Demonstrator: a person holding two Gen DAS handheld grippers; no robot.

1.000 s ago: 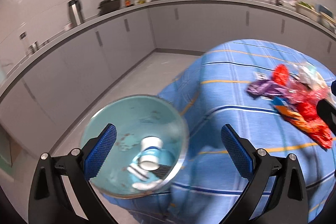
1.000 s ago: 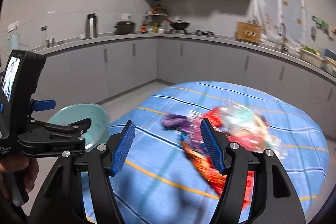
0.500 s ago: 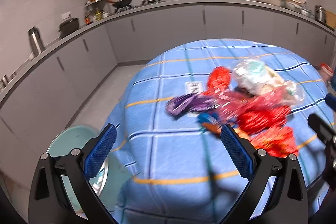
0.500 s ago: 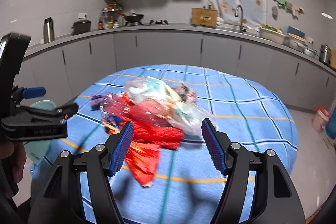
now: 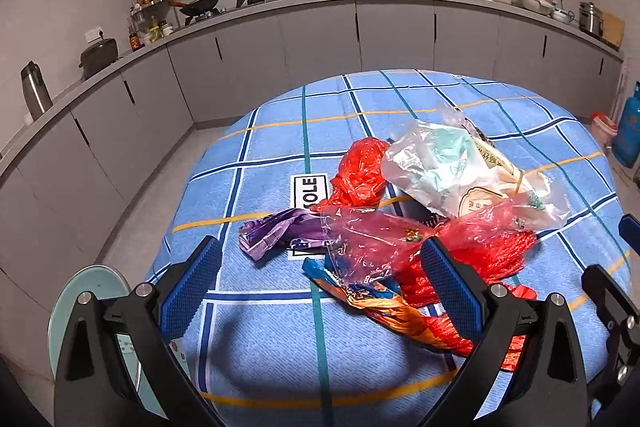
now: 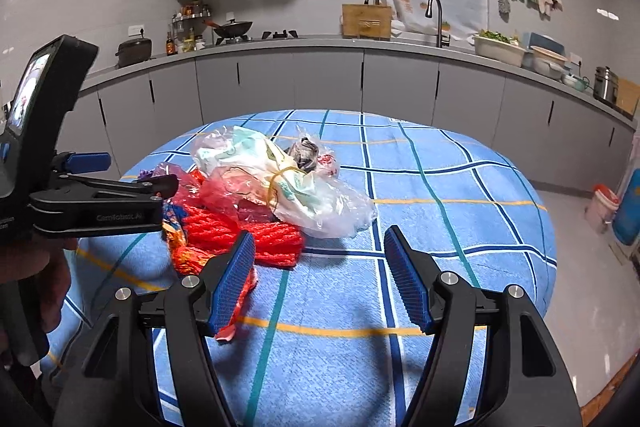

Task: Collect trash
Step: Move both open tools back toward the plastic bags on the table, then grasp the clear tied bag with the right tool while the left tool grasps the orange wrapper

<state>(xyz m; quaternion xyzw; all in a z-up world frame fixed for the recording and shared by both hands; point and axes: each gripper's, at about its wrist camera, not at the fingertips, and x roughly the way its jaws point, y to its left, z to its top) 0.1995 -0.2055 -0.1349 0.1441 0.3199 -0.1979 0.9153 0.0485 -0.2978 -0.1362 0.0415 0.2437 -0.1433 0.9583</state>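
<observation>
A heap of trash lies on the round table with the blue checked cloth (image 5: pixel 280 327): a clear plastic bag (image 5: pixel 452 171), a red bag (image 5: pixel 362 171), a purple wrapper (image 5: pixel 272 233), a pink film (image 5: pixel 372 243), red netting (image 5: pixel 492 251) and an orange wrapper (image 5: pixel 392 311). My left gripper (image 5: pixel 320 283) is open and empty, just above the near side of the heap. My right gripper (image 6: pixel 320 275) is open and empty, to the right of the heap, with the red netting (image 6: pixel 240 231) and the clear bag (image 6: pixel 280 179) ahead of it on the left.
A teal bin (image 5: pixel 92 291) stands on the floor at the table's left edge. Grey kitchen cabinets (image 5: pixel 320 39) curve round behind the table. A blue gas cylinder (image 5: pixel 628 131) and a red-and-white bucket (image 6: pixel 602 207) stand on the floor at the right.
Both grippers have swung right, from the teal bin towards the trash heap. The heap is now centred in front of the left gripper. Both stay open.
</observation>
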